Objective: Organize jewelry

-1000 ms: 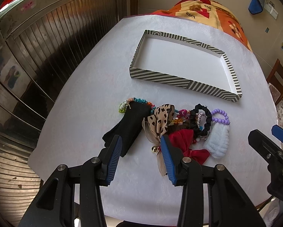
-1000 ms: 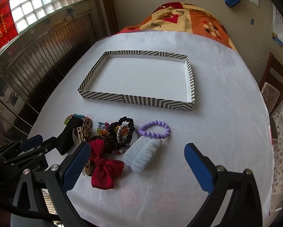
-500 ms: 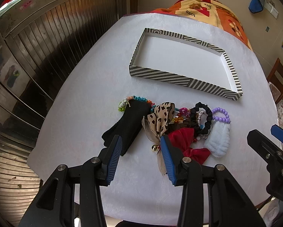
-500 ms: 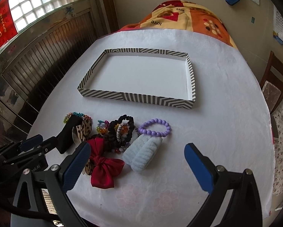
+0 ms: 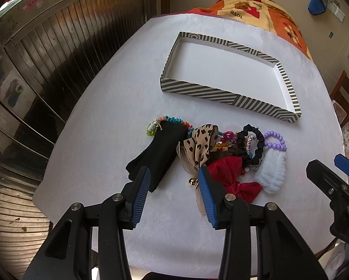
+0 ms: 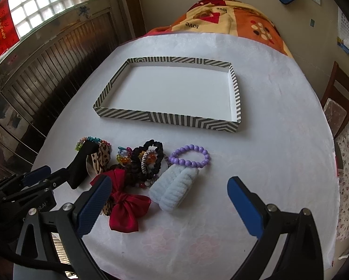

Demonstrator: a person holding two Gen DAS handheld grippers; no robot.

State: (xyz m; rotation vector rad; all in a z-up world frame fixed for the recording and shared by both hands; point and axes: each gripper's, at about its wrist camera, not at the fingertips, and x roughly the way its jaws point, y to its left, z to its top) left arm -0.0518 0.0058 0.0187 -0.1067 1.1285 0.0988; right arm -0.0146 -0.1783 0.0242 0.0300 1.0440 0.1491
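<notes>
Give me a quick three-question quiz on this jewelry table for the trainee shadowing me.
1. True or false: the striped tray already holds some accessories.
2. Multiple choice: what lies directly against the purple bead bracelet on its near side? A) red bow B) pale fluffy band C) black cloth item
3. Short answer: are the left gripper and right gripper open or shut?

Key
1. False: its white floor is bare, and everything sits in a pile on the white tablecloth.
2. B, the pale fluffy band.
3. Both open, holding nothing.
</notes>
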